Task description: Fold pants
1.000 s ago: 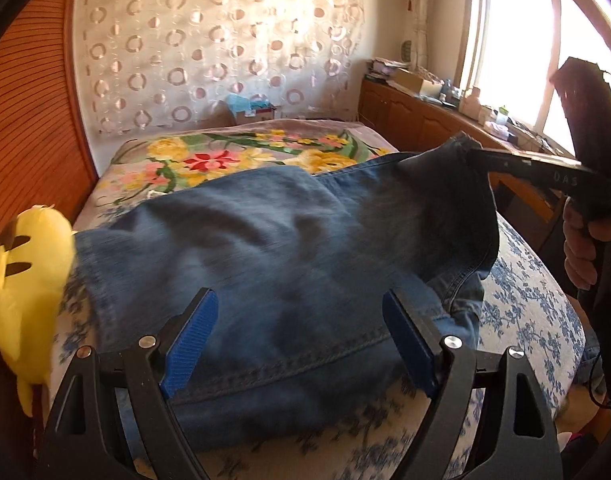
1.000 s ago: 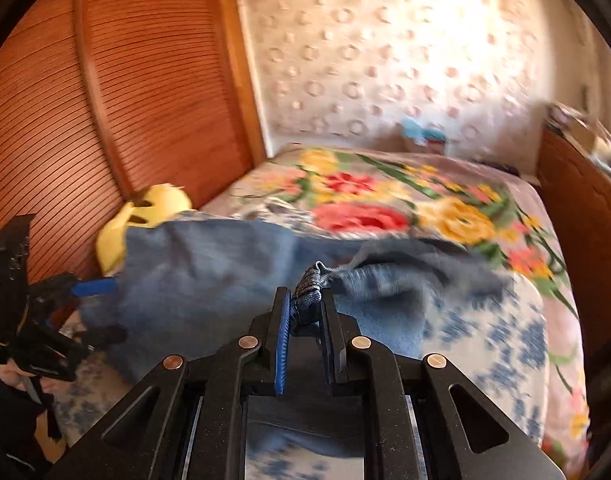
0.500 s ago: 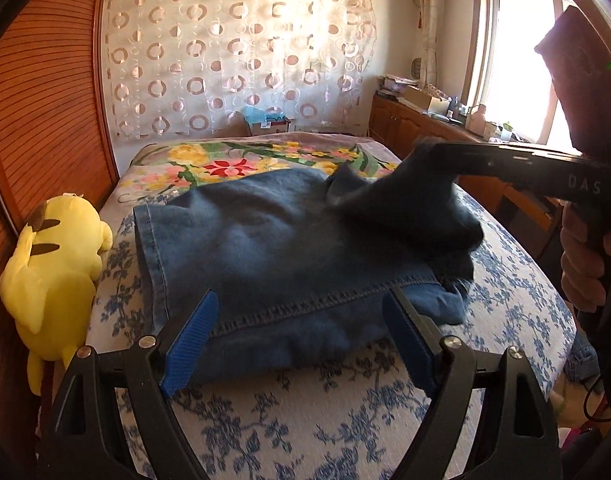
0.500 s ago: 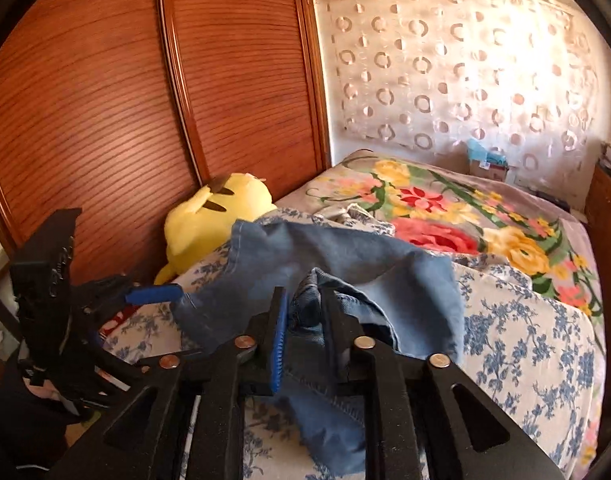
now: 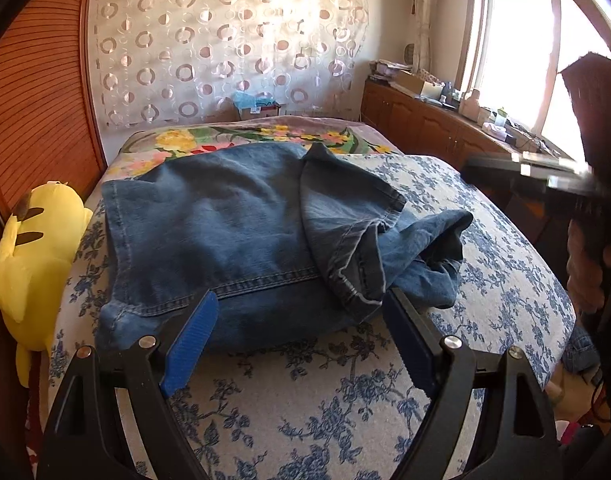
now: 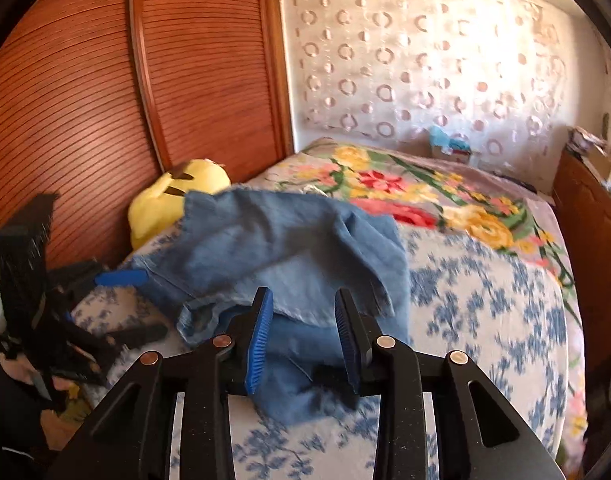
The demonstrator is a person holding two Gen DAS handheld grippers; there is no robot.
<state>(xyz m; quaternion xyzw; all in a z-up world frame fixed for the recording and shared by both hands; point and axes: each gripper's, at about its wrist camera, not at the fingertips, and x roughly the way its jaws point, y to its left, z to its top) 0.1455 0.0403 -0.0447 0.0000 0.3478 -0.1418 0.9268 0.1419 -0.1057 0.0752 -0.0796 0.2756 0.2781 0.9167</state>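
A: Where are the pants (image 5: 225, 232) found?

B: They are laid across the near half of the bed (image 5: 505, 288), on the blue-flowered cover, closer to the left edge than the right. A flat panel of denim is spread toward the left edge, and a loose flap is turned over it, its hem bunched toward the near edge.

A: And the tools?

B: The left tool (image 5: 301, 340) is held wide open at the near edge, with nothing gripped; the denim's near edge is seen between its blue pads (image 5: 191, 338), but contact cannot be judged. The right tool (image 6: 303, 334) is parted to a moderate gap, the denim lying beyond and under it; nothing is clamped, as far as can be told through the blur.

A: What could go wrong from here?

B: The fold is judged to be uneven: the flap is skewed and rumpled, so a lopsided bundle would be produced if the next fold were made without smoothing. If only the top layer were pinched, the lower layer could be dragged and the flat panel disturbed. The yellow plush toy (image 5: 33, 256) is set against the left edge, just beside the denim, and could be nudged by a sweep that way.
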